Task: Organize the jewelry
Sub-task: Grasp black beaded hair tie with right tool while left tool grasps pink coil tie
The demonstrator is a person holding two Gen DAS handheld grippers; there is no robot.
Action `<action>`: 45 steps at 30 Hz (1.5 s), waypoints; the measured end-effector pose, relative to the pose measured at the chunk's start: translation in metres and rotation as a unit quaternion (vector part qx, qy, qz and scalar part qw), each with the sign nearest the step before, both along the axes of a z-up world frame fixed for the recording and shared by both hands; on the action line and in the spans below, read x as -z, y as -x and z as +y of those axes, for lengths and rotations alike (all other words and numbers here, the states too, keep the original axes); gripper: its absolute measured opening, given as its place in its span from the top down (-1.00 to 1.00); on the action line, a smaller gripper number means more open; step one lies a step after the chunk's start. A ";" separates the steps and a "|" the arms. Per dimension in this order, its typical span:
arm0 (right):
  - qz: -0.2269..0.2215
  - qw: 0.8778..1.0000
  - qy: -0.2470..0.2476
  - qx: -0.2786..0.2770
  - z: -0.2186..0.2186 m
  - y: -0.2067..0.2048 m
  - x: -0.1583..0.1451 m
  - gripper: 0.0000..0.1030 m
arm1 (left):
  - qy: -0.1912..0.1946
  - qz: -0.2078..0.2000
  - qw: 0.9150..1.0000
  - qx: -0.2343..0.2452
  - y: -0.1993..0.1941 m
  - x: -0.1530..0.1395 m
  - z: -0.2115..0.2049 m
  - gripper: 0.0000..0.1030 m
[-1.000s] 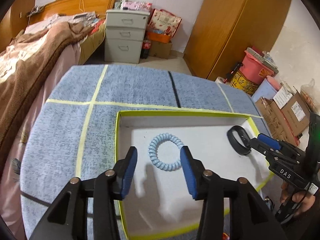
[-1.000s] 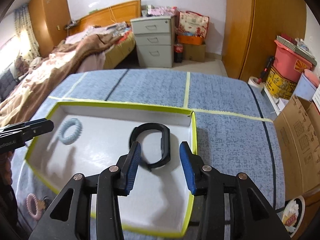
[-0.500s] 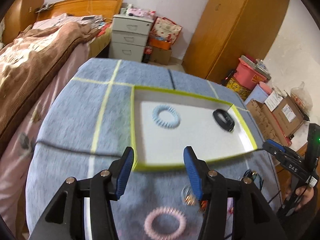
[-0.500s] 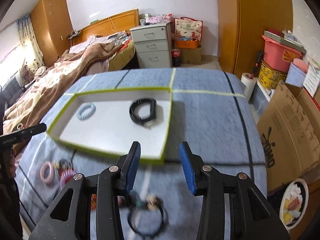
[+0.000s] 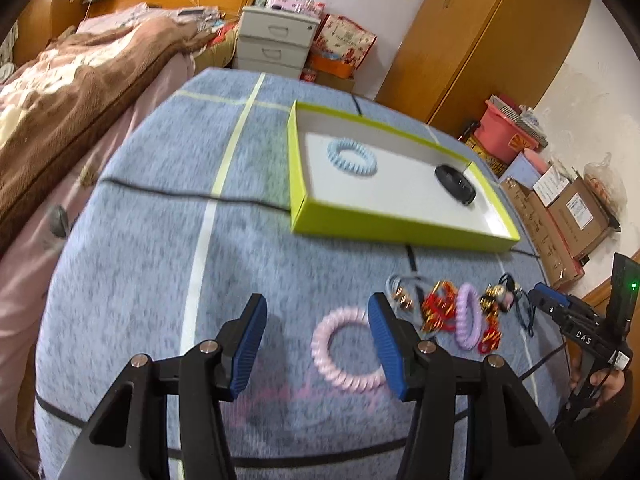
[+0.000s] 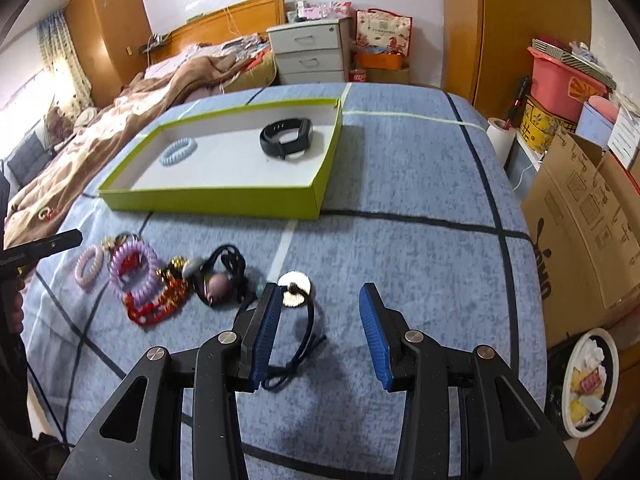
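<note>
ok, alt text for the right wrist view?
Open right gripper hangs over a black cord bracelet on a blue cloth. Behind, a green tray holds a black wristband and blue coil tie.

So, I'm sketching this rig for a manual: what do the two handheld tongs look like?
Both the left tongs and right tongs are matte black, angular plastic frames with triangular cut-outs and silver pivot screws, ending in ribbed blue pads. Seen from the left wrist view, the right tongs carry white "DAS" lettering and a small white label.
</note>
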State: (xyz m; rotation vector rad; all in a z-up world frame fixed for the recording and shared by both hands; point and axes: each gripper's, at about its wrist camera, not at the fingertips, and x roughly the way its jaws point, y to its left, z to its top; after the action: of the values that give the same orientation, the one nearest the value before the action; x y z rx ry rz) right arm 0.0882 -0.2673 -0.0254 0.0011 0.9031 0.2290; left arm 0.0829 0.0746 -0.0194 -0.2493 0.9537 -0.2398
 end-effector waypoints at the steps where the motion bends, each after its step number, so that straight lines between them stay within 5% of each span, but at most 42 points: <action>1: 0.000 1.000 0.002 -0.003 0.001 0.002 0.001 0.19 | -0.002 0.001 1.000 0.002 0.002 0.001 -0.001 -0.07; 14: 0.011 0.999 0.051 -0.010 0.015 0.009 0.011 0.19 | -0.049 -0.001 0.999 0.012 0.011 0.006 -0.010 -0.07; 18: 0.009 0.998 0.058 -0.008 0.017 0.012 0.012 0.19 | -0.096 -0.007 0.995 0.027 0.013 0.007 -0.022 -0.07; 25: 0.007 0.998 0.066 -0.006 0.020 0.016 0.010 0.53 | -0.152 -0.018 0.988 0.026 0.017 0.009 -0.032 -0.06; 29: 0.006 0.998 0.065 -0.011 0.023 0.018 0.010 0.84 | -0.154 -0.018 0.988 0.023 0.018 0.008 -0.029 0.08; 37: 0.005 0.998 0.058 -0.001 0.020 0.018 0.008 0.93 | -0.150 -0.021 0.988 0.000 0.020 0.006 -0.021 0.70; 45: -0.004 0.999 0.042 0.008 0.014 0.021 0.003 0.93 | -0.137 -0.018 0.990 -0.004 0.020 0.005 -0.016 0.78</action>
State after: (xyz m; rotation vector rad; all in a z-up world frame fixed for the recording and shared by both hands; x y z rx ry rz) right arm 0.0668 -0.2534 -0.0286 -0.0695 0.9042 0.1755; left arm 0.0629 0.0586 -0.0243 0.0042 0.9375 -0.1031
